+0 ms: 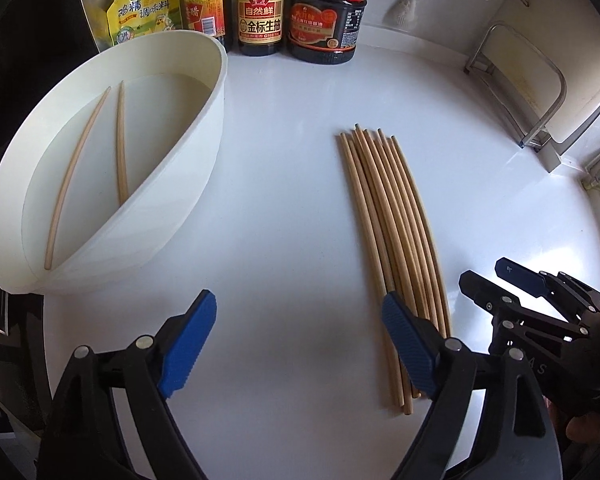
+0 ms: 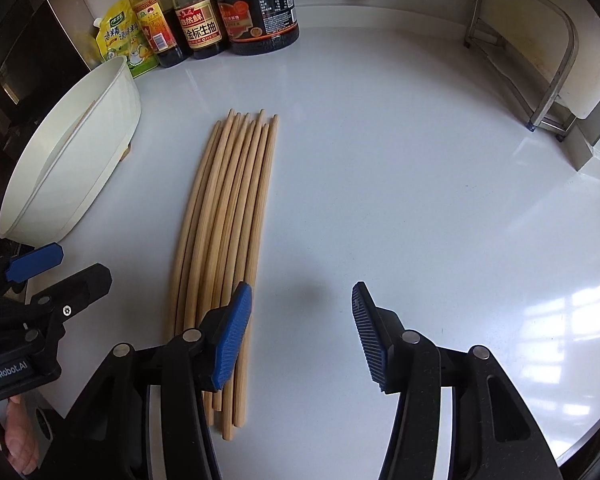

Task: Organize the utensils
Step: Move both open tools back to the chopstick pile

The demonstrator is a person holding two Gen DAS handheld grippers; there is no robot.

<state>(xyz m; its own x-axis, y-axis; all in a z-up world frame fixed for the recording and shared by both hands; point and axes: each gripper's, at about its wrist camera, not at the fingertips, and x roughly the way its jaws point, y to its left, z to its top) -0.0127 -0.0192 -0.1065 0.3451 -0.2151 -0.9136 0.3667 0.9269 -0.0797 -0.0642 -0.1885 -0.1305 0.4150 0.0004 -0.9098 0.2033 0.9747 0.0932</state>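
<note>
both grippers, left gripper (image 1: 298, 334) and right gripper (image 2: 302, 330), spread and empty | chopsticks (image 2: 224, 240) bundled on counter (image 2: 420, 200) beside white bowl (image 1: 204, 128), two inside | advice: straddle one outer stick near its end, pinch squarely

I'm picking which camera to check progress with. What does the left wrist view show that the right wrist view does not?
Only the left wrist view looks into the white tub: two chopsticks lie inside. Only the right wrist view shows the window glare on the counter. Both show the chopstick bundle on the counter, the sauce bottles, the metal rack and both open grippers, left gripper and right gripper.
</note>
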